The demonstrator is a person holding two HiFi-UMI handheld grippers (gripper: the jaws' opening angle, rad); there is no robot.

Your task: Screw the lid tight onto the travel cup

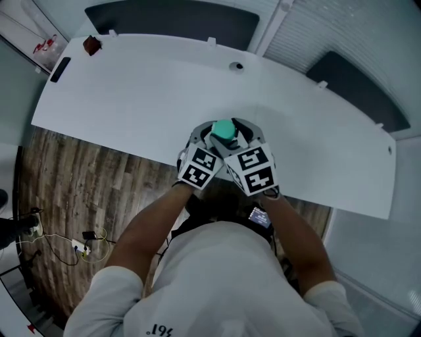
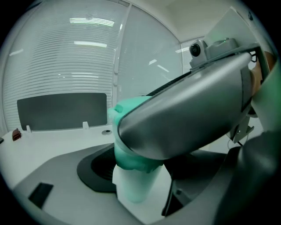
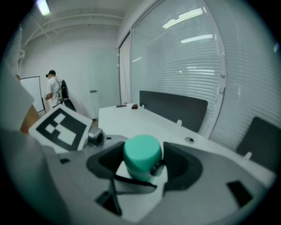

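One white-bodied travel cup [image 2: 133, 186] is wearing one teal lid [image 3: 142, 154] and is being held over the near edge of the white surface [image 1: 151, 99]. Two grippers are meeting on it. The left gripper [image 1: 207, 135] jaws are clamping narrowly round the body, and the right gripper [image 1: 245, 133] jaws are pinching the lid.

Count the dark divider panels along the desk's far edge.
2: one dark panel behind the desk's left stretch, the other behind its right stretch; none seems hidden.
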